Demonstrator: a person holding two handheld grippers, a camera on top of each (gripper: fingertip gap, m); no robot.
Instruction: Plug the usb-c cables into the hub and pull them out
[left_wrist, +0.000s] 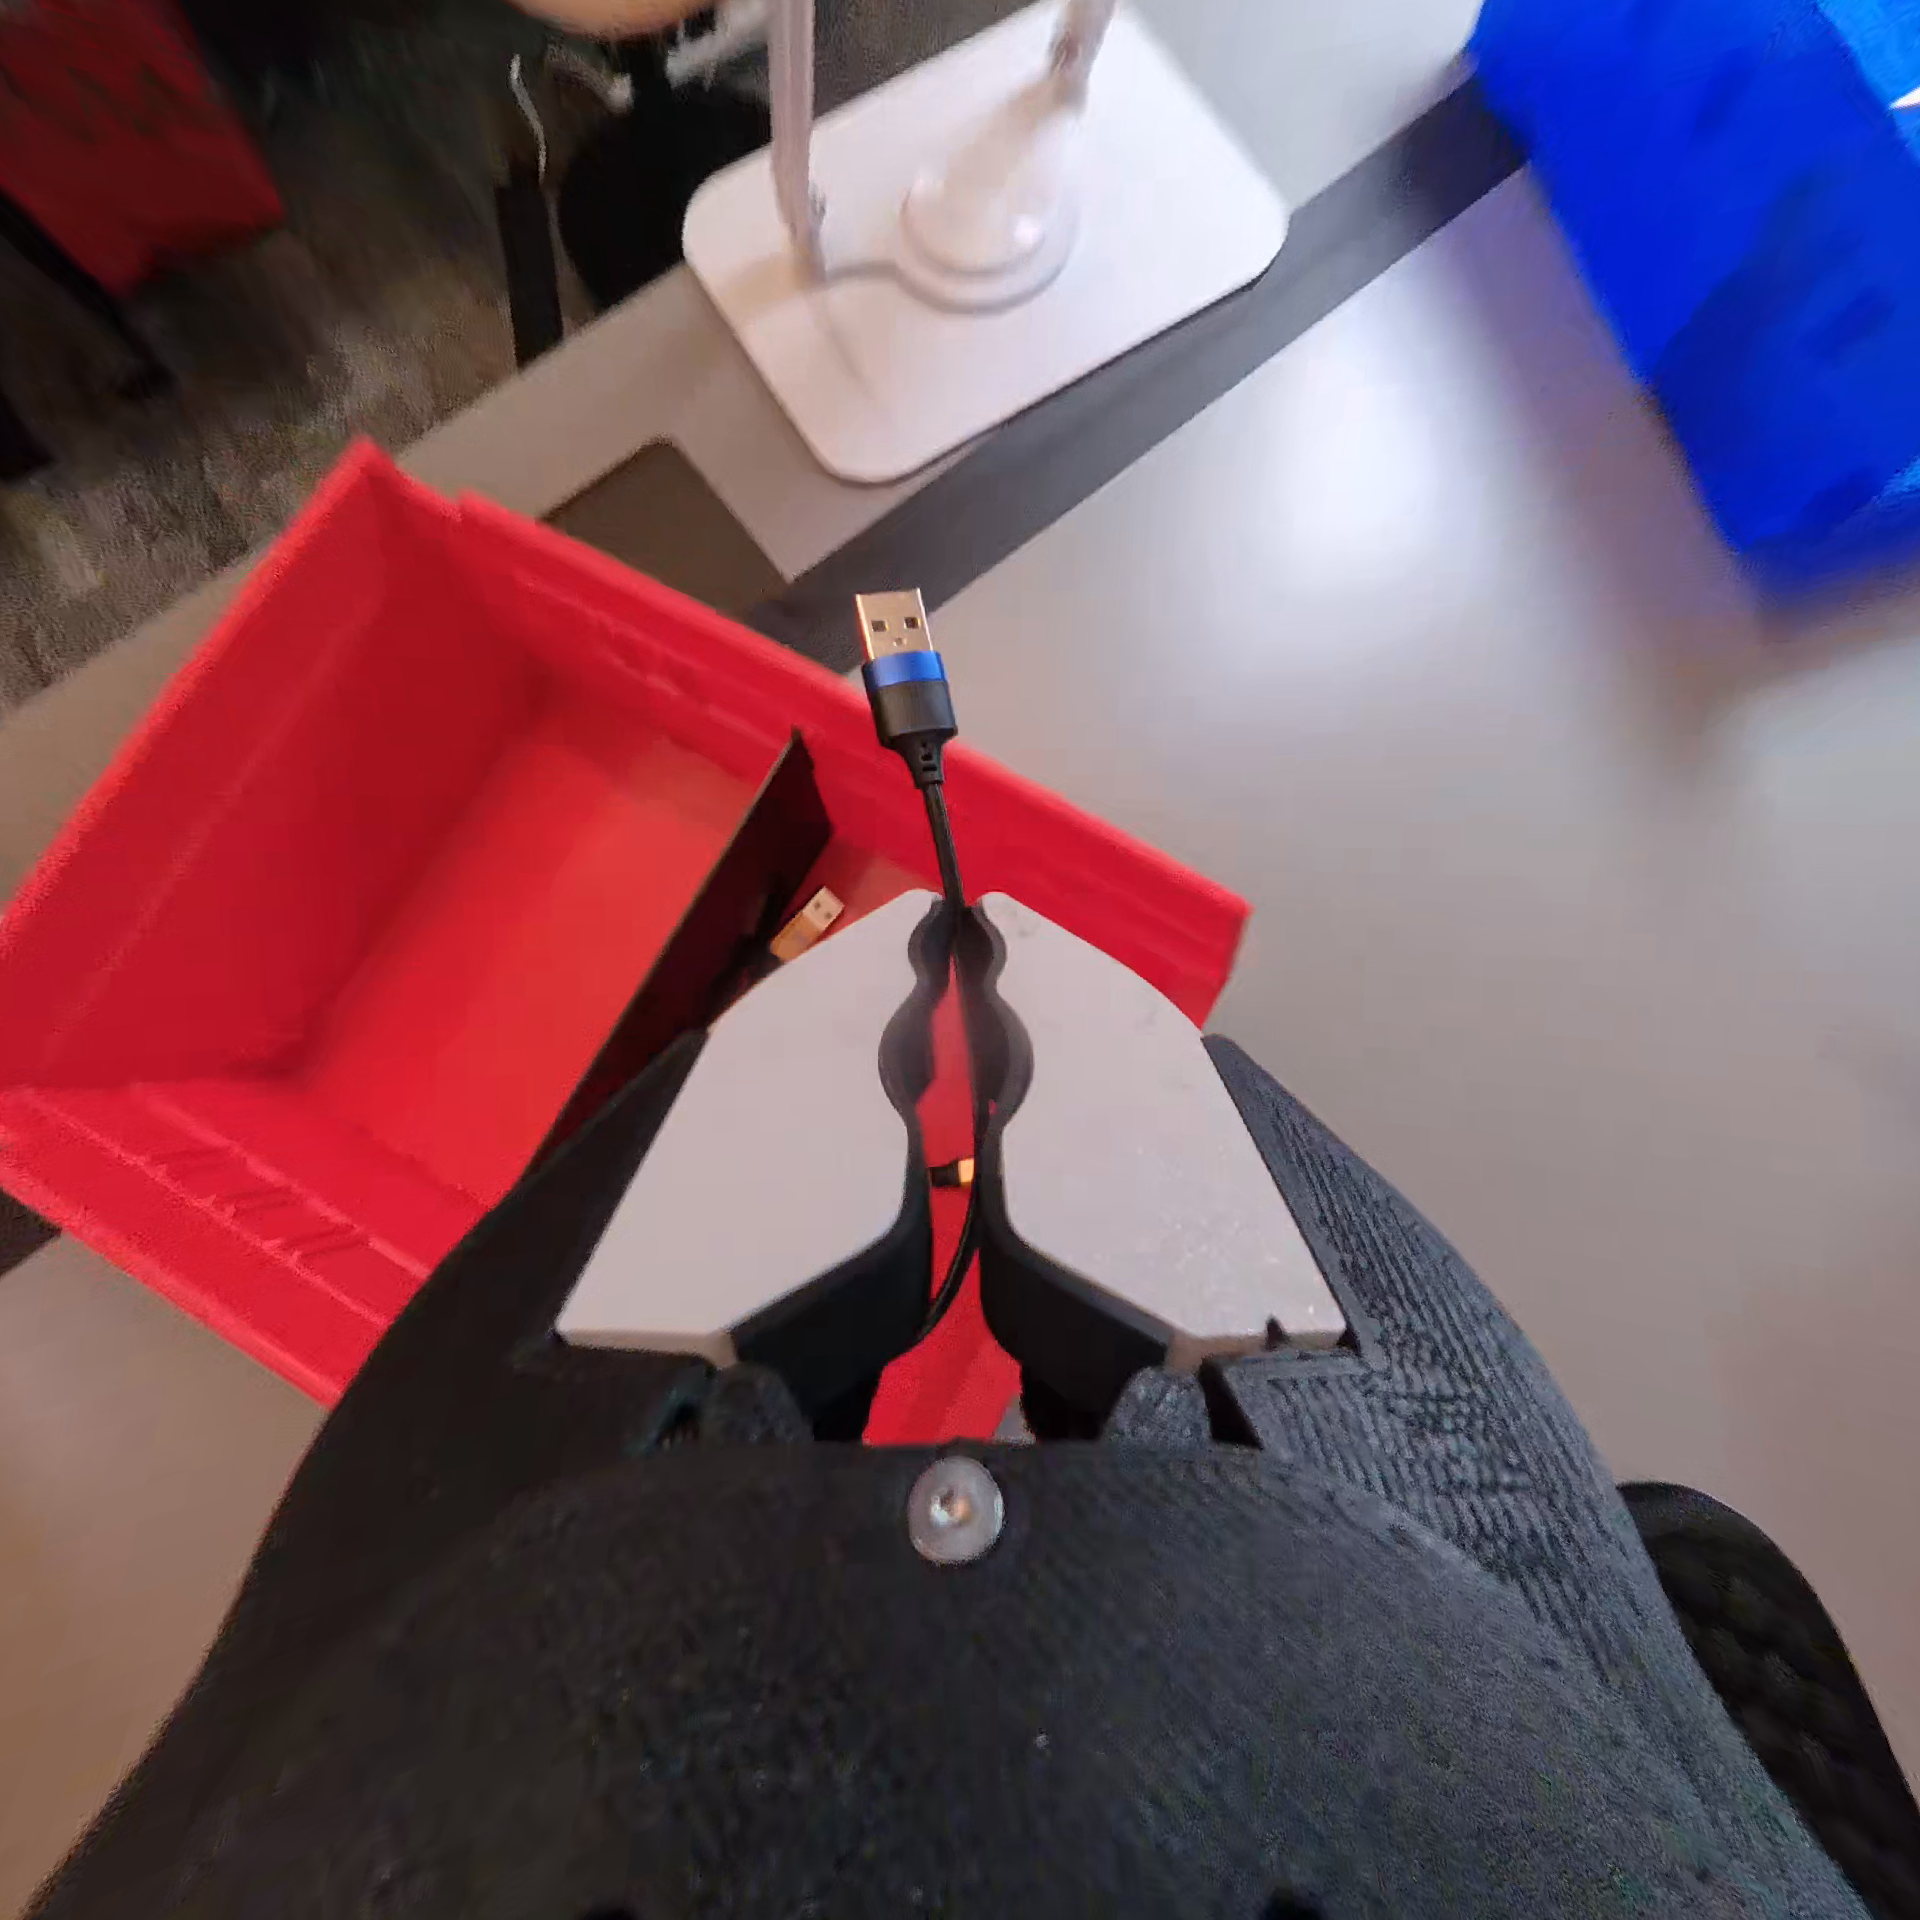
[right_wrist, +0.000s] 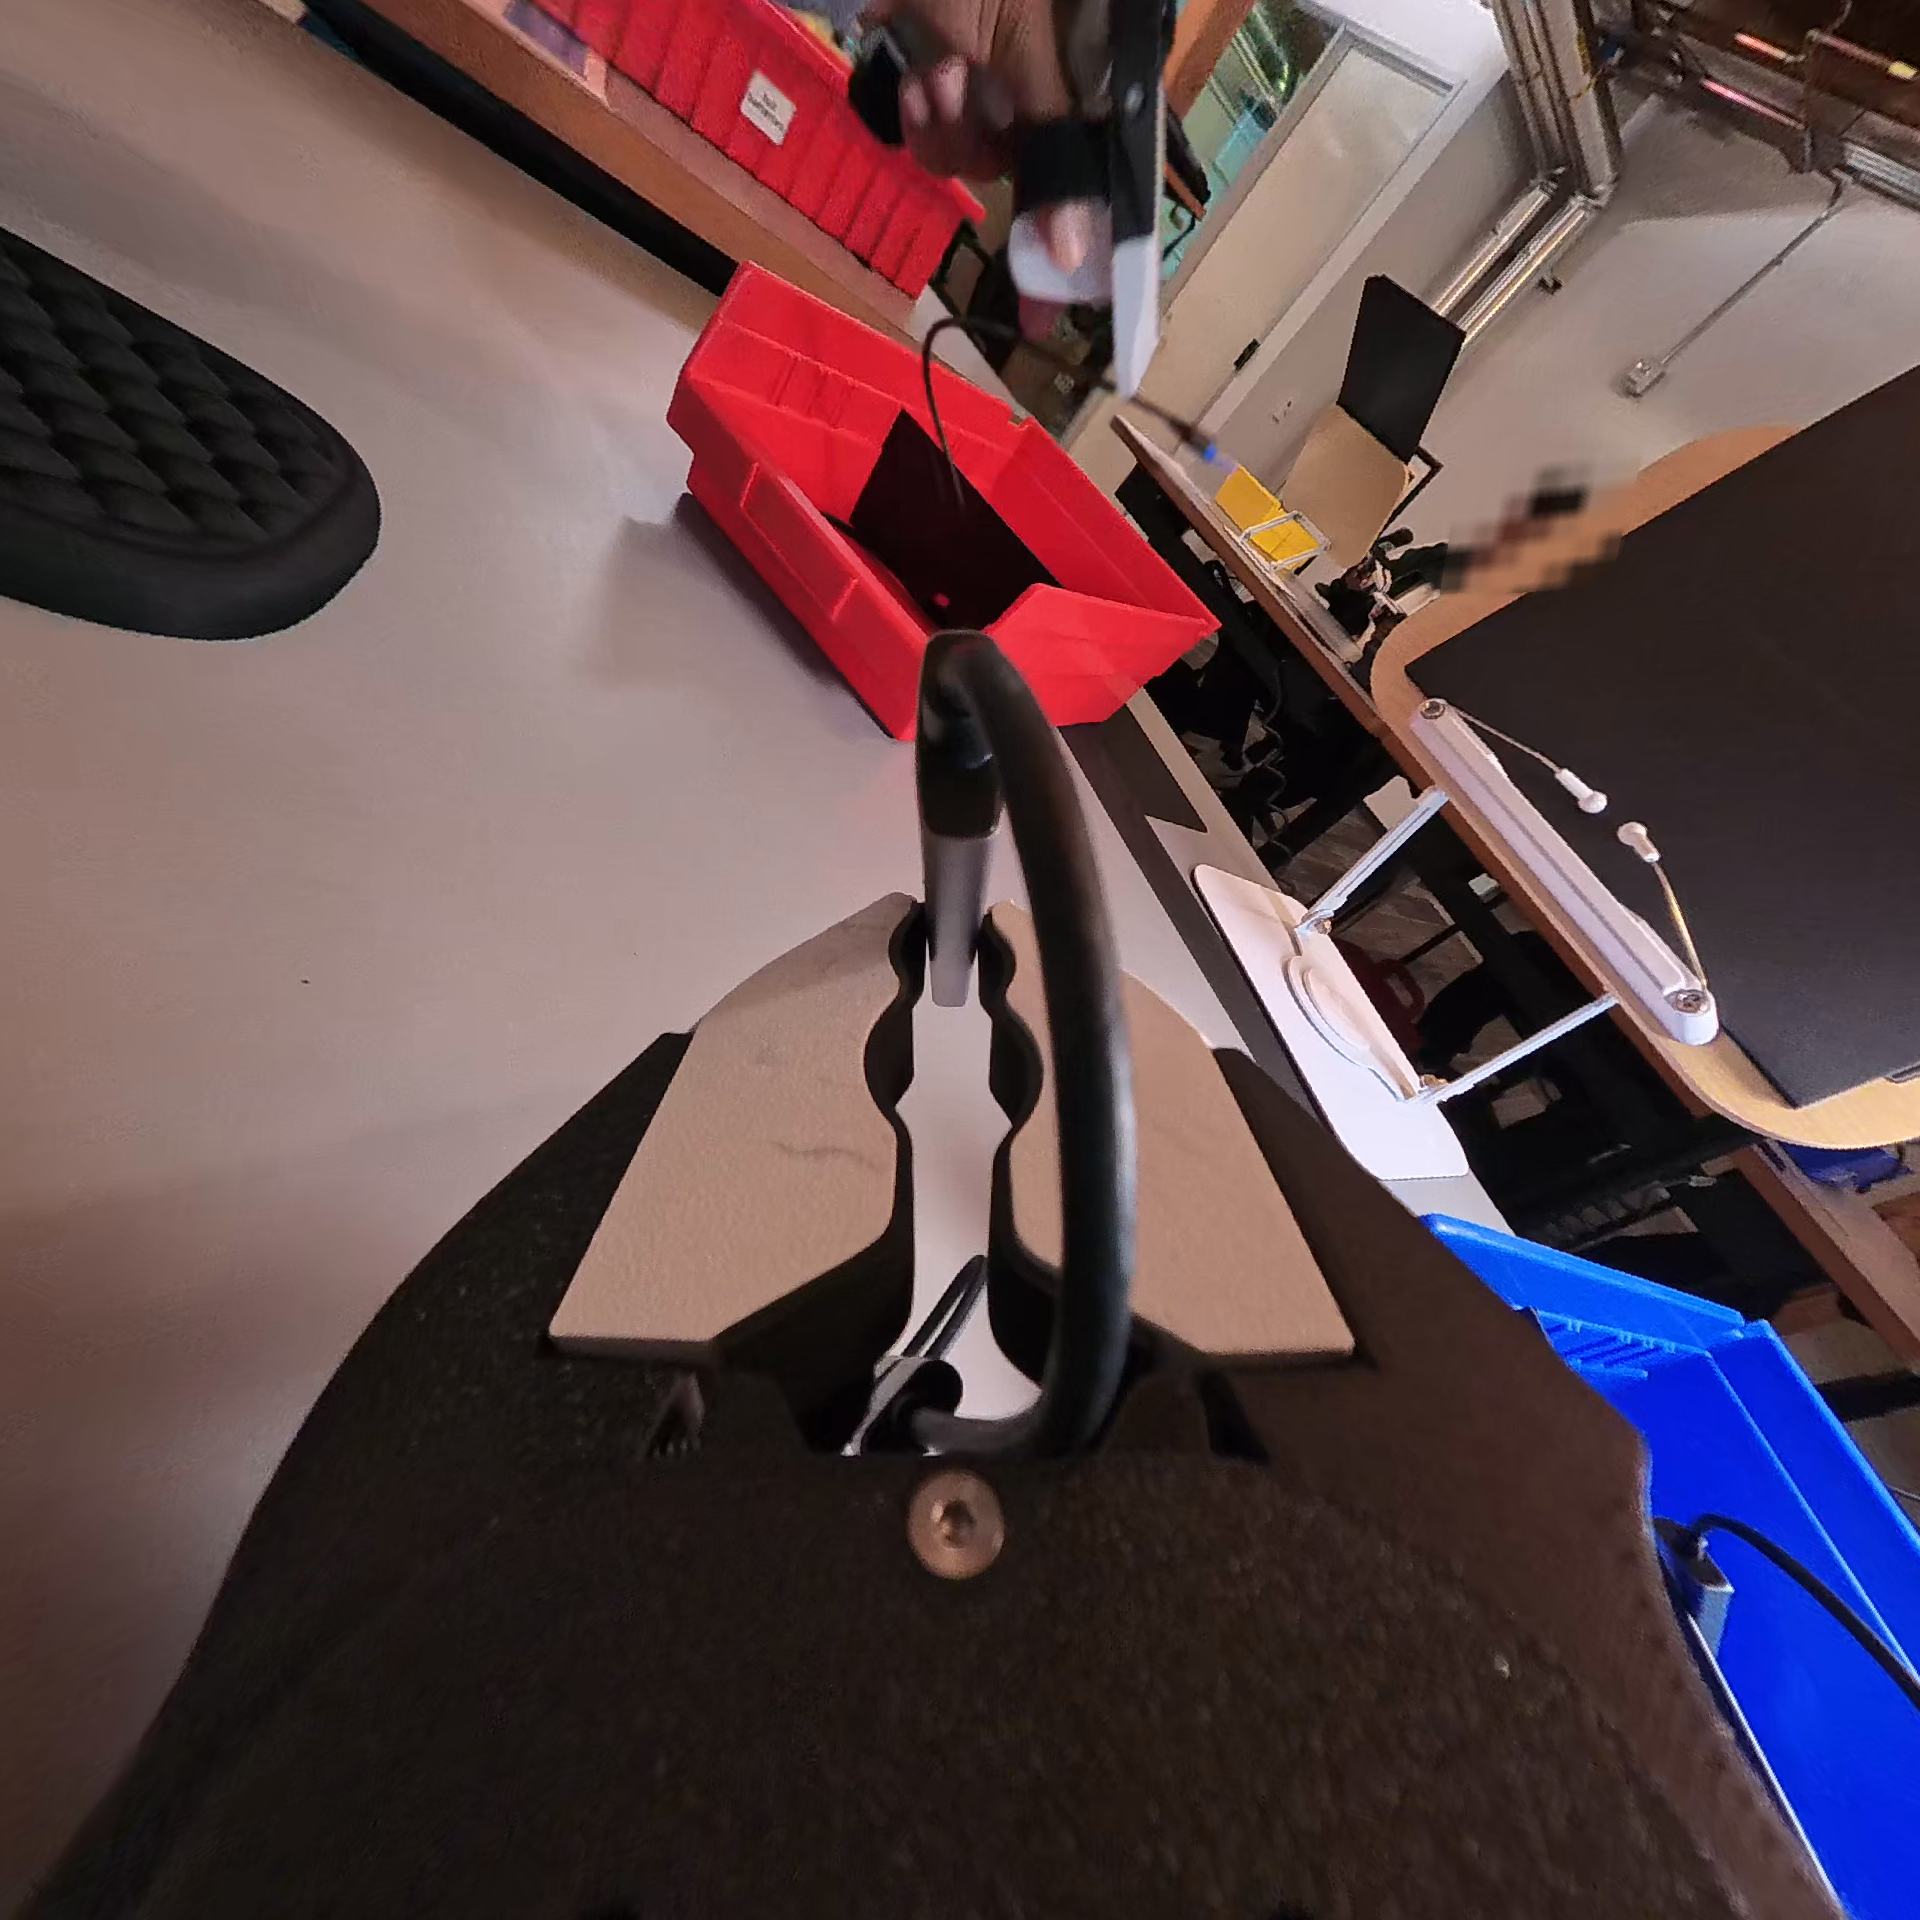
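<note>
In the left wrist view my left gripper (left_wrist: 956, 912) is shut on a thin black cable (left_wrist: 943, 831). Its metal plug with a blue ring (left_wrist: 902, 665) sticks up past the fingertips. The rest of the cable trails back between the fingers toward the red bin (left_wrist: 312, 883). A gold-coloured plug (left_wrist: 806, 925) lies in the bin beside a black divider (left_wrist: 727, 935). In the right wrist view my right gripper (right_wrist: 954, 925) is shut on a slim grey hub (right_wrist: 956, 862), seen edge on. The hub's thick black lead (right_wrist: 1086, 1039) loops back over the gripper. The left gripper (right_wrist: 1135, 301) shows blurred above the red bin (right_wrist: 1081, 644).
A white stand base (left_wrist: 987, 270) sits on the grey table behind the bin; it also shows in the right wrist view (right_wrist: 1340, 1039). A blue bin (left_wrist: 1745, 270) stands to the right (right_wrist: 1766, 1507). A black textured pad (right_wrist: 156, 499) lies on the table's left side. More red bins (right_wrist: 810, 114) line a far shelf. The tips of one gripper are about 30 cm away from the tips of the other. From my left tips it is roughly 15 cm to the gold-coloured plug (left_wrist: 806, 925); from my right, 40 cm.
</note>
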